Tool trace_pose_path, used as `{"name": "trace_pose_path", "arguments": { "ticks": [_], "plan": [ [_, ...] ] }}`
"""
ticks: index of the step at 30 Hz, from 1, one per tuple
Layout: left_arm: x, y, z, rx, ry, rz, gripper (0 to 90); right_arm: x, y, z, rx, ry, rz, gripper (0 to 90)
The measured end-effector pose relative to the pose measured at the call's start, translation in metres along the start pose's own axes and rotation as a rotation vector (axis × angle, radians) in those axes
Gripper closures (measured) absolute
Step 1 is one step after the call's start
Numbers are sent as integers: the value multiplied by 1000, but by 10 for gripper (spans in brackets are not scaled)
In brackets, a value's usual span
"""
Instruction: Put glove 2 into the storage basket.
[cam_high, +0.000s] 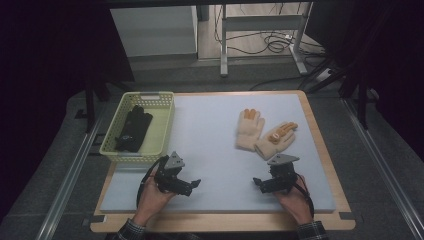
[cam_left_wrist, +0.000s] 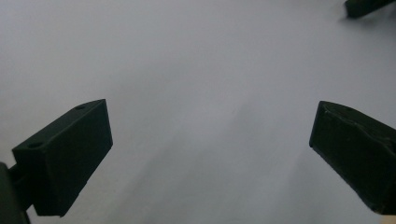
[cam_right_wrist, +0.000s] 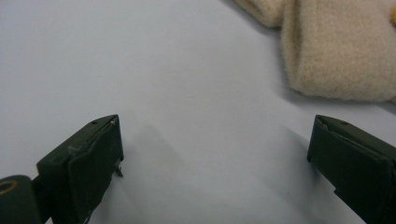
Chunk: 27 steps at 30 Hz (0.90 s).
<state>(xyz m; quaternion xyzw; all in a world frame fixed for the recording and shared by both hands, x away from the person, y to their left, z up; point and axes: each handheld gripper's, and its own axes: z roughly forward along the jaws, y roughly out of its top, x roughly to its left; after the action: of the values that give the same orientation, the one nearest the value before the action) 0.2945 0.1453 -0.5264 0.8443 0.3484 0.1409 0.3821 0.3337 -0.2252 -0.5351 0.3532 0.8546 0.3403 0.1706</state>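
Surface: a pale grey-blue mat covers a wooden table; bare wood shows along the right and near edges.
Room: dim; dark carpet around the table, a white cabinet and a metal stand with loose cables beyond the far edge.
Basket: a pale yellow basket sits at the far left corner of the surface, with a pair of black gloves lying inside it.
Cream gloves: two cream gloves with orange fingertips lie on the right half of the surface, near its right edge, touching or slightly overlapping at the cuffs.
Axis, left cream glove: long axis runs near to far, fingers toward the far edge.
Axis, right cream glove: long axis slants, fingers toward the far right corner, cuff toward the near side.
Left gripper: the left gripper is held low over the near left part of the mat, jaws spread wide with nothing between them.
Right gripper: the right gripper is over the near right part, just on the near side of the cream gloves, jaws likewise wide apart and empty.
High view adds: the basket, the black gloves, the room, both forearms.
Left gripper view adds: bare mat between its jaws, and a dark tip of the other gripper at the upper right corner.
Right gripper view adds: the fuzzy knit of a cream cuff close ahead, apart from the jaws.
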Motion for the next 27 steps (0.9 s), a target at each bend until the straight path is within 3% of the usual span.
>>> {"name": "trace_pose_path", "arguments": {
  "ticks": [6, 11, 16, 20, 27],
  "plan": [
    [1, -18, 14, 67, 41, 7, 0, 0, 0, 0, 1, 1, 0, 31],
    [6, -19, 15, 72, 14, -37, 0, -1, 0, 0, 0, 6, 2, 35],
    [6, -20, 15, 69, 21, -33, 0, -1, 0, -1, -4, 7, 3, 55],
    [6, -20, 15, 68, 21, -34, 1, -2, 3, -1, -15, 7, 35, 114],
    [6, -20, 14, 66, 24, -37, 7, -4, 26, 1, -32, 17, 37, 231]
  ]
}}
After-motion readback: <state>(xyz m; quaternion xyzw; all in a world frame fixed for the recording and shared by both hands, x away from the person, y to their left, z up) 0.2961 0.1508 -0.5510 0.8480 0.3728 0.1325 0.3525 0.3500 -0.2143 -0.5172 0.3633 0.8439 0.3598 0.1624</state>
